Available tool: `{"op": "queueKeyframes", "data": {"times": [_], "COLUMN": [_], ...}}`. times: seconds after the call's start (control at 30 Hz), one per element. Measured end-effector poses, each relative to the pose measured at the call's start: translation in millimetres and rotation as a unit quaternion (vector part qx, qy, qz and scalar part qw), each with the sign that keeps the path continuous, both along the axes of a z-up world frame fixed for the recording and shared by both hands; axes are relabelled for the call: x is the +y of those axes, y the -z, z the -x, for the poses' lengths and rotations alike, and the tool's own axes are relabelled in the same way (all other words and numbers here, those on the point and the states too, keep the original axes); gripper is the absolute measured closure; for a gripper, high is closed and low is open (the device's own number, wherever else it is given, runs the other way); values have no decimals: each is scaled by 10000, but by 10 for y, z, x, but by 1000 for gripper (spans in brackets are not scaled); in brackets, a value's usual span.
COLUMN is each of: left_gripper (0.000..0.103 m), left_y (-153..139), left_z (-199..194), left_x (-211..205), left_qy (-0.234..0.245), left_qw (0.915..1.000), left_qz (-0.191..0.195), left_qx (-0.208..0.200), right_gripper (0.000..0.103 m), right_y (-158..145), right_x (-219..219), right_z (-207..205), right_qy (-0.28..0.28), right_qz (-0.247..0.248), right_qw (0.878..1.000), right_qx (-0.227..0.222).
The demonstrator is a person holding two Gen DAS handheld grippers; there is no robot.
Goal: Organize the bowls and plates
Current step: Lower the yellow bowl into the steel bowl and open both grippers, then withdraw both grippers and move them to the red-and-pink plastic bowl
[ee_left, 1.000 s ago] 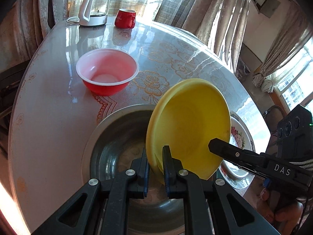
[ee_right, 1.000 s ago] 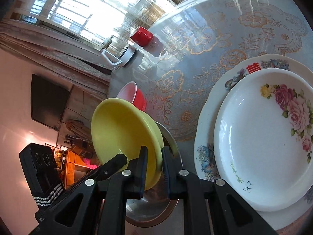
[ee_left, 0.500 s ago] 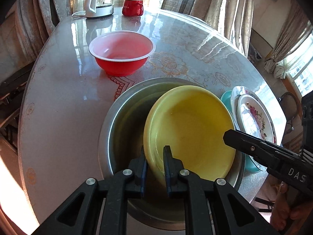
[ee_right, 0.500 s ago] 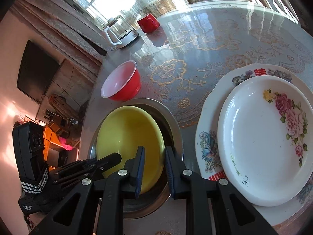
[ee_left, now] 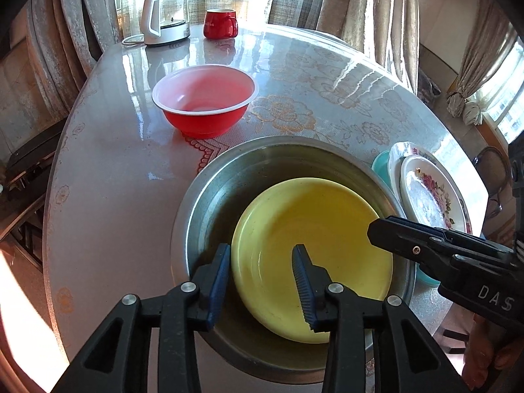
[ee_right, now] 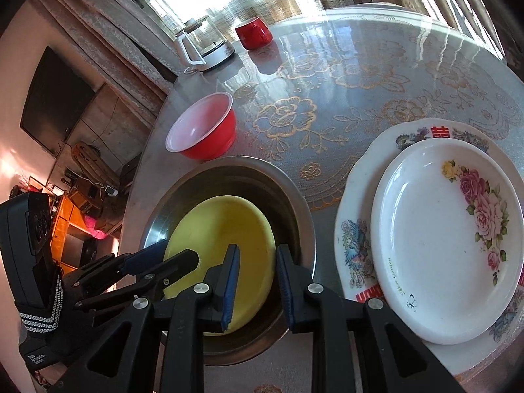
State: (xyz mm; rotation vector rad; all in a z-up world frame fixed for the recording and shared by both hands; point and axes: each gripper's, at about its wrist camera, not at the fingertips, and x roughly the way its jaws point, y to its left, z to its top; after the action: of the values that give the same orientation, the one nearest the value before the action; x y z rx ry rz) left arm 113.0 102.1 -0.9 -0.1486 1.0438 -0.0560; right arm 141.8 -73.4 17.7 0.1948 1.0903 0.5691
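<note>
Yellow bowl sits nested inside the big steel basin, leaning toward the near right side of it, on the round tabletop with the floral cover. The left hand-held gripper is opening right now: its jaws straddle the yellow bowl's near rim, one finger outside, one inside, and the pads aren't pressing on it. The right hand-held gripper is only a bit spread, also with its jaws either side of the bowl's rim on the other edge, and there's a visible gap, so no pinch there either.

Behind the basin, just apart from it, stands a red bowl with a white inside. To the right of the basin there's a stack of flat stuff: a white plate with roses lying on a larger patterned plate, and a teal plate peeking out underneath. At the far edge sit a glass kettle and a red mug, side by side.
</note>
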Motion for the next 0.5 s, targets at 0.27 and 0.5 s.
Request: {"op": "queueKeyframes", "data": {"times": [0.27,0.5], "left_gripper": [63,46], "left_y": [-7,-159], "left_z": [21,69], "left_x": [17,81], "left_qy": [-34,-143], "left_qw": [9999,9991], "left_qz": [151,334], "left_qx": [31,-198], "right_gripper": [72,72], "right_y": [-39,-186], "right_x": [-1,-149], "right_z": [6,-11], "right_qy": [41,324], "right_qz": [-108,-464], "right_qw": [9997,9971], "right_qx": [-234,-514]}}
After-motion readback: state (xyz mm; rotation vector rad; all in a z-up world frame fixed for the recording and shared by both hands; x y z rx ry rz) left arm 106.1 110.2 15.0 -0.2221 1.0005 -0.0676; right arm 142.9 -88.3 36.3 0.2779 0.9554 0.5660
